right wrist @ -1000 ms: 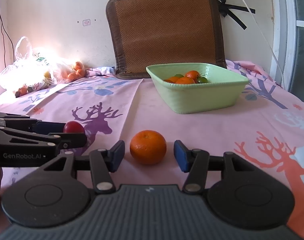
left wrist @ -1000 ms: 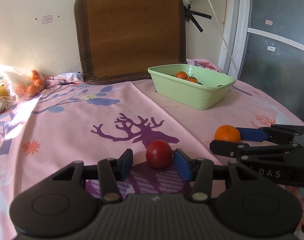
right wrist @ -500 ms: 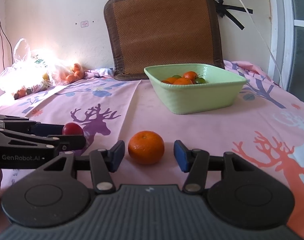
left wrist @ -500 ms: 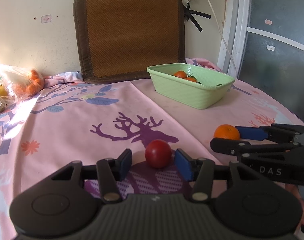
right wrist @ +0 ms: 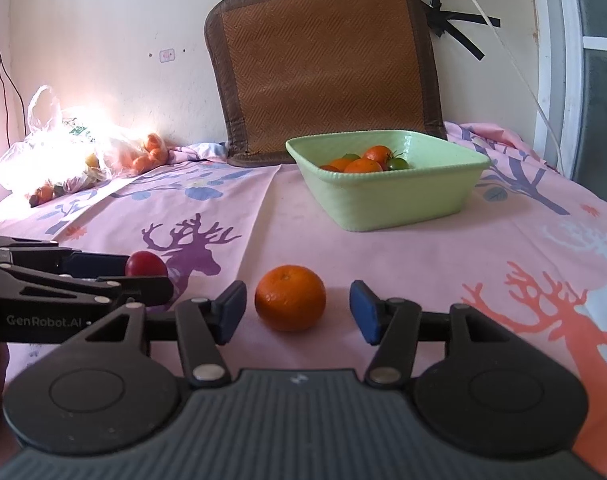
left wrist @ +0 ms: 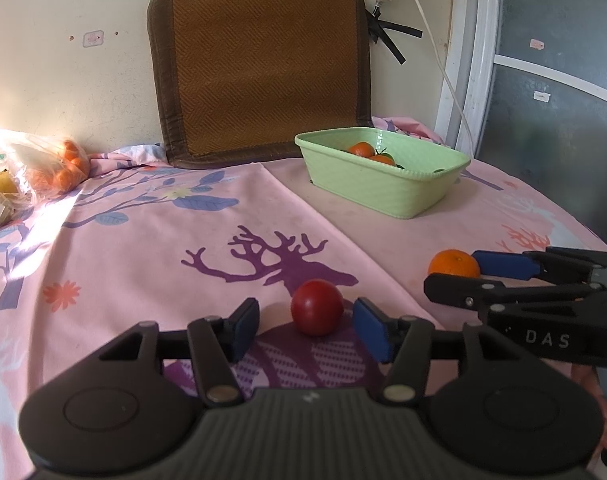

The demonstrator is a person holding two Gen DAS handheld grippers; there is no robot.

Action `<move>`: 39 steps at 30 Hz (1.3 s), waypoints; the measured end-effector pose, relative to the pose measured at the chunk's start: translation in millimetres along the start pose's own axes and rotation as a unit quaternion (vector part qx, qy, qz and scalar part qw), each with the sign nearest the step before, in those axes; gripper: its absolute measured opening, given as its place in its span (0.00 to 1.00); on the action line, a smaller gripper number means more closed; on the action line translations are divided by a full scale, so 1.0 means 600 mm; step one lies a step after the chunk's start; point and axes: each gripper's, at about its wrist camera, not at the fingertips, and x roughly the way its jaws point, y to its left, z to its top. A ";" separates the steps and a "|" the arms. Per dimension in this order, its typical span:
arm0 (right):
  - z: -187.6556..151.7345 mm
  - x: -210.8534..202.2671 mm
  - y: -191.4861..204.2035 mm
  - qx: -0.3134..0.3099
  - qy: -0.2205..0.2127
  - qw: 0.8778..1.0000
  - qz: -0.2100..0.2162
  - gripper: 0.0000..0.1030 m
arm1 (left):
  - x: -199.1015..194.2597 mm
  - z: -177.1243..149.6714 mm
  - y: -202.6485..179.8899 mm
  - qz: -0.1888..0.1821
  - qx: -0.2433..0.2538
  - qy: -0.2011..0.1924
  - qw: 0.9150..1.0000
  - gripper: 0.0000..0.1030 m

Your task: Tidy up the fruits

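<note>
Nothing moved; tomato (left wrist: 316,306), orange (right wrist: 290,297) between open fingers.

White lettering "DAS" marks the side of the right claw (left wrist: 455,280), seen from the left wrist camera; "GenRobot.AI" runs along the side of the left claw (right wrist: 143,276), seen from the right wrist camera.

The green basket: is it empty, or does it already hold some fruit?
Not empty. The green basket already holds several orange fruits and a green one, seen over its rim. How deep the pile goes is hidden.
</note>
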 end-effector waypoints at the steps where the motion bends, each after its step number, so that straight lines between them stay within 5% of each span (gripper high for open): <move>1: 0.000 0.000 0.000 -0.001 0.000 1.000 0.000 0.58 | 0.000 0.000 0.000 0.000 0.000 0.000 1.000 0.52; 39: -0.004 -0.012 0.006 -0.008 -0.015 1.000 -0.012 0.62 | -0.007 -0.001 0.005 0.002 0.006 -0.010 1.000 0.57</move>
